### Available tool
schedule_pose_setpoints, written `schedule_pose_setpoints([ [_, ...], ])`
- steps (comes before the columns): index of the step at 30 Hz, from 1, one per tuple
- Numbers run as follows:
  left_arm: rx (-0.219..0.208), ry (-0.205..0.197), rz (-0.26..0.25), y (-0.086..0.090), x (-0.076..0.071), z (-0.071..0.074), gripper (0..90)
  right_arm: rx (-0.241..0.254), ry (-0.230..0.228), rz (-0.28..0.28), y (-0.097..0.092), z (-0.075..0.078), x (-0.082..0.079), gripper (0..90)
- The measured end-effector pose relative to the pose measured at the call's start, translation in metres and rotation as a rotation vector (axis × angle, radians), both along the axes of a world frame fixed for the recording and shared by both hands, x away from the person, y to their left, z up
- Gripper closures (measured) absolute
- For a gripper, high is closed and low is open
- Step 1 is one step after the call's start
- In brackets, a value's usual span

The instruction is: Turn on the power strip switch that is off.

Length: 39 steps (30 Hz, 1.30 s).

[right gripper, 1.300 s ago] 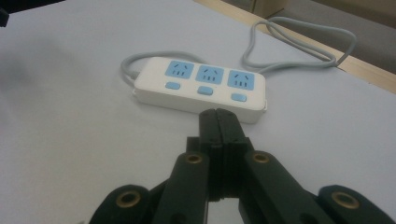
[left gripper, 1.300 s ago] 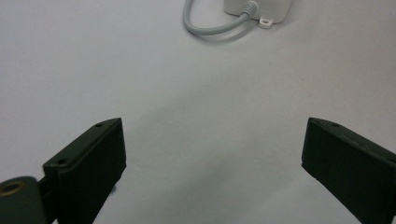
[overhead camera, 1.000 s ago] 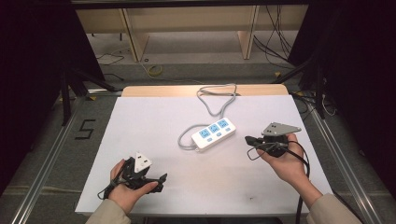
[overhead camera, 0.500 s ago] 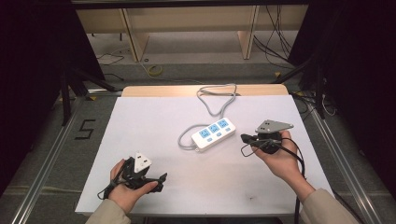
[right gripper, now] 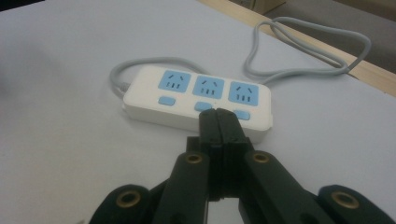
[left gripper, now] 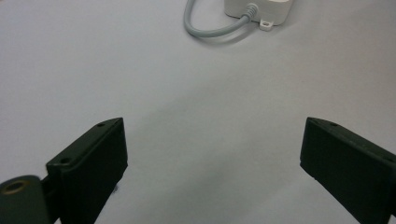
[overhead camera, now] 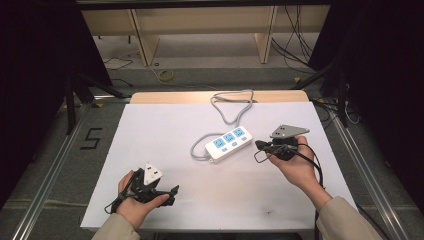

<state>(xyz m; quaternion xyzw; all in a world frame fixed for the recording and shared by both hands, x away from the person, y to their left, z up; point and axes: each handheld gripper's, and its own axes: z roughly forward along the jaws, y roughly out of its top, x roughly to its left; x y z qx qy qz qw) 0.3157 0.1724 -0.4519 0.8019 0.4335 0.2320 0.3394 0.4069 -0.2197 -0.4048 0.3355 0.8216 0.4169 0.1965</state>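
Observation:
A white power strip [overhead camera: 228, 143] with three blue sockets lies mid-table, and its grey cable [overhead camera: 231, 106] loops toward the back edge. My right gripper [overhead camera: 260, 145] is shut with nothing in it, its tip just right of the strip's near end. In the right gripper view the closed tip [right gripper: 217, 115] hovers at the front side of the power strip [right gripper: 198, 95], by the middle blue switch. My left gripper [overhead camera: 172, 195] rests at the front left, open and empty. In the left gripper view, the left gripper [left gripper: 212, 158] has its jaws wide apart over bare table, with the power strip [left gripper: 259, 10] far ahead.
The white table top [overhead camera: 165, 130] has a wooden strip [overhead camera: 170, 97] along its back edge. Metal rails [overhead camera: 45, 175] flank the table on the floor. Shelving legs [overhead camera: 141, 42] and loose cables stand beyond the back edge.
My right gripper has moved left, closing the gap to the power strip's near end. The left hand and its gripper have stayed put.

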Motion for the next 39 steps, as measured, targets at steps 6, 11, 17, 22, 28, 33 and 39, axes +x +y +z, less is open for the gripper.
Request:
schedule_pose_setpoints([
  [6, 0.001, 0.001, -0.001, 0.000, 0.000, 0.000, 6.9, -0.005, 0.007, 0.002, 0.003, -0.001, 0.004, 90.0],
  [11, 0.002, 0.001, -0.001, 0.000, 0.000, 0.000, 6.9, -0.008, 0.010, 0.002, 0.005, -0.002, 0.007, 90.0],
  [17, 0.006, 0.003, -0.005, 0.000, 0.000, 0.000, 6.9, -0.011, 0.014, 0.003, 0.009, -0.003, 0.010, 90.0],
  [22, 0.005, 0.003, -0.006, -0.001, 0.000, 0.000, 7.0, -0.015, 0.017, 0.003, 0.012, -0.003, 0.013, 90.0],
  [28, 0.004, 0.002, -0.005, -0.001, 0.000, 0.000, 7.0, -0.022, 0.027, 0.004, 0.017, -0.006, 0.018, 90.0],
  [33, 0.004, 0.003, -0.006, -0.001, 0.000, 0.000, 7.1, -0.033, 0.032, 0.008, 0.020, -0.007, 0.022, 90.0],
  [39, 0.003, 0.000, -0.005, -0.001, 0.000, 0.000, 7.1, -0.040, 0.040, 0.007, 0.024, -0.008, 0.027, 90.0],
])
